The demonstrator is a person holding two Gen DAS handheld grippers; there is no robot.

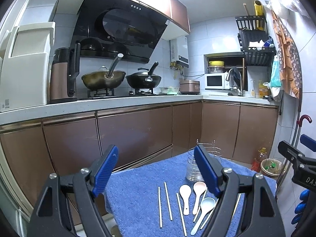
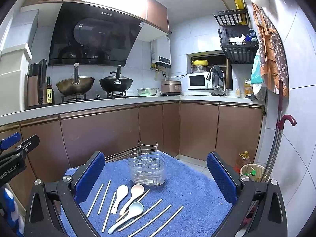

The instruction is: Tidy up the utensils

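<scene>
A clear utensil holder with a wire frame (image 2: 147, 169) stands upright on a blue towel (image 2: 187, 185); it also shows in the left wrist view (image 1: 192, 167). In front of it lie a white spoon (image 2: 119, 196), a pink spoon (image 2: 133, 196), a pale blue spoon (image 2: 128, 215) and several wooden chopsticks (image 2: 150, 220). The spoons also show in the left wrist view: white (image 1: 185, 197), pink (image 1: 198, 193), blue (image 1: 203, 211). My left gripper (image 1: 156, 169) is open and empty above the towel. My right gripper (image 2: 156, 174) is open and empty, the holder between its fingers in view.
Brown cabinets (image 2: 118, 130) and a white counter (image 2: 98, 102) with two woks, a kettle and a microwave run behind the towel. A bin (image 2: 251, 172) and an oil bottle (image 2: 243, 159) stand on the floor at right, next to an umbrella (image 2: 284, 122).
</scene>
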